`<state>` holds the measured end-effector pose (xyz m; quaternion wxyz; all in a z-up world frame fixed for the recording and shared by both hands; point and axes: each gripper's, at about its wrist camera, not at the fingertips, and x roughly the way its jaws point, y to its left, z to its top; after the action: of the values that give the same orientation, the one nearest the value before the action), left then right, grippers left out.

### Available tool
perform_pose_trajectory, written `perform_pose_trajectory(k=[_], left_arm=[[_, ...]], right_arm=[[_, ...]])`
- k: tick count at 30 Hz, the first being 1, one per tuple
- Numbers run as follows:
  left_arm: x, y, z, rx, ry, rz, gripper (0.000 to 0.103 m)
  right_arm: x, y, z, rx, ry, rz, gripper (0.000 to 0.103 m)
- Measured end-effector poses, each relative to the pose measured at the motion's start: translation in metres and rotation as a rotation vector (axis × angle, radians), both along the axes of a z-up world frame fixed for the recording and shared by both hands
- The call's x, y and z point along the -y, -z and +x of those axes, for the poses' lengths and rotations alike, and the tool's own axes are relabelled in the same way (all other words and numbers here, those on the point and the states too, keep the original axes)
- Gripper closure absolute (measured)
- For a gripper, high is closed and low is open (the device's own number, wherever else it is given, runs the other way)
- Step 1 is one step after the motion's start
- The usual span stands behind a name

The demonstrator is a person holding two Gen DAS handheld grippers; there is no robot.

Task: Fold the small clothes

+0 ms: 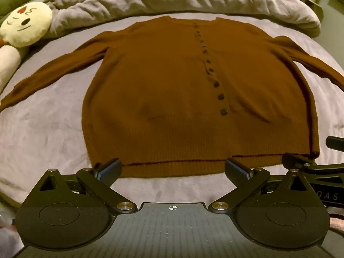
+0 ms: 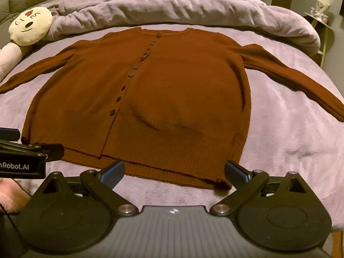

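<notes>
Rust-brown knitted button-front cardigan lies flat, front up, on the lilac fleece blanket covering the bed, sleeves spread out to both sides, collar at the far end, ribbed hem nearest me. Long axis runs straight away from both grippers, so I read the hem as the first thing either can reach.

My left gripper hangs just short of the hem, jaws wide apart, nothing between them; it sits over the hem's left half. My right gripper is likewise spread wide and empty, its right finger just beside the hem's right corner. Neither touches the knit as far as I can tell.

Each hand is about equally near its own hem corner, sleeves well apart from both. Cream round plush toy lies off to the left, clear of the cardigan.
</notes>
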<state>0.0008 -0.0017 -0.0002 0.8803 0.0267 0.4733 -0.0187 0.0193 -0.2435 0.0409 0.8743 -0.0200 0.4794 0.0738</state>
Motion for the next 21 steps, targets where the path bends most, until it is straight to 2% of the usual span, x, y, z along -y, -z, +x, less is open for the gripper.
perform_pose_trajectory(k=[21], left_arm=[[-0.0007, 0.0017, 0.0004, -0.002, -0.001, -0.005, 0.0]], right_arm=[[0.0022, 0.0006, 0.0008, 0.007, 0.006, 0.003, 0.004]])
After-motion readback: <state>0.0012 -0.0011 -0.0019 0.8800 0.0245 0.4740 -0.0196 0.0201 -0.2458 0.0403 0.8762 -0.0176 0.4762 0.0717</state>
